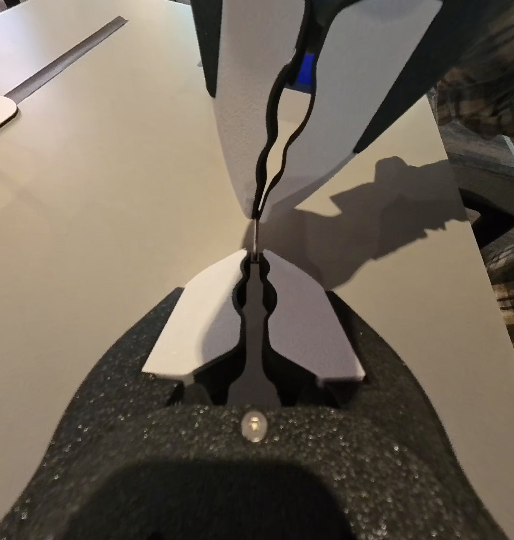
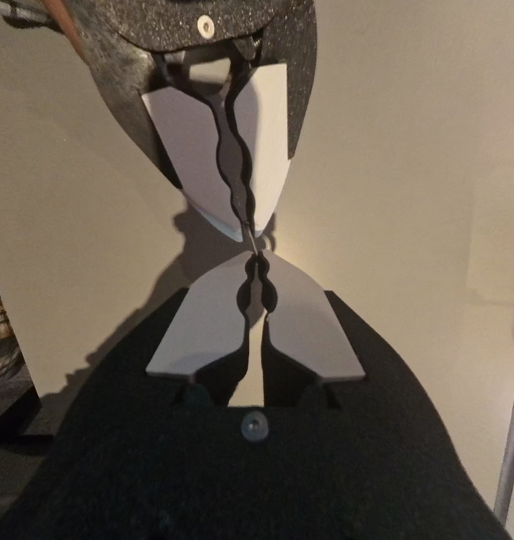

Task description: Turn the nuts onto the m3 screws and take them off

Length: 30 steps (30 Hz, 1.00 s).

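Fingers of both grippers meet tip to tip above the beige table (image 1: 103,233), joined by one thin metal screw (image 1: 256,236). In the left wrist view the left gripper (image 1: 255,258) has its white, curved fingers (image 1: 209,318) drawn together at the tips, pinching a small dark piece at the near end of the screw; whether that is the nut or the screw's head is too small to tell. The right gripper (image 1: 257,216) comes in from the far side, its tips closed on the other end of the shaft. The right wrist view shows the same join: the right gripper (image 2: 257,254) nearest, the left gripper (image 2: 248,230) opposite, the screw (image 2: 252,241) slanting slightly between them.

No readable writing shows anywhere. Each finger is smooth matte white with a wavy black rubber inner edge; the bodies are black, grainy and speckled. A dark slot (image 1: 65,58) runs across the table's far left.
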Each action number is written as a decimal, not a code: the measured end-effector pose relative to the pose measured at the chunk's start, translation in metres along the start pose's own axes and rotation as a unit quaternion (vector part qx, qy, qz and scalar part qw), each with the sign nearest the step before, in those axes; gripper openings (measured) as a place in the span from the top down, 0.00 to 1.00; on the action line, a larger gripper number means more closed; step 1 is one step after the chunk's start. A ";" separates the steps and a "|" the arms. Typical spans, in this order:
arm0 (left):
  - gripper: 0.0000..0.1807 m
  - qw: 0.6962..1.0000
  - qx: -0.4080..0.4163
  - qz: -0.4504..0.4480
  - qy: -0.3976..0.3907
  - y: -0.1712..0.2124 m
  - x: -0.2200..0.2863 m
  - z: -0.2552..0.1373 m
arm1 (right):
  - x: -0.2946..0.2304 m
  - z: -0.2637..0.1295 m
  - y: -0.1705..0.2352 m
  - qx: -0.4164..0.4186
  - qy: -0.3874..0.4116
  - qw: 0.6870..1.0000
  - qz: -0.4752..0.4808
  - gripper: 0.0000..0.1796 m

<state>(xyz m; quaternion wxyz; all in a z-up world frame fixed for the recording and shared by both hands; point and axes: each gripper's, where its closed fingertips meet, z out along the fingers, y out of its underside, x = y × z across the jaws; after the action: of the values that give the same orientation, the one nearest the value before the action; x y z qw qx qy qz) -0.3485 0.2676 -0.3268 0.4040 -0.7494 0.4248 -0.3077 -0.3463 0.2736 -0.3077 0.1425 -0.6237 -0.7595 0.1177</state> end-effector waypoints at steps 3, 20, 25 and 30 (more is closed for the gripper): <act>0.98 1.000 -0.004 0.000 0.002 0.002 0.001 0.002 | -0.001 -0.001 -0.002 0.001 0.000 1.000 -0.003 1.00; 0.98 0.992 0.110 -0.058 0.022 -0.025 -0.003 -0.018 | 0.018 -0.050 -0.028 0.267 0.005 0.960 0.081 0.90; 0.98 0.974 0.198 -0.097 0.054 -0.044 -0.001 -0.030 | 0.025 -0.085 -0.029 0.562 -0.080 0.795 0.212 0.87; 0.98 0.962 0.244 -0.105 0.063 -0.056 0.003 -0.037 | 0.016 -0.073 -0.034 0.634 -0.141 0.722 0.237 0.85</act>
<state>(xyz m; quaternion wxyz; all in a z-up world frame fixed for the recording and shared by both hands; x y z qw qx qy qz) -0.3552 0.2702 -0.2607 0.5124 -0.6480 0.2802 -0.4890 -0.3541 0.2831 -0.2264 0.3639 -0.5234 -0.3461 0.6884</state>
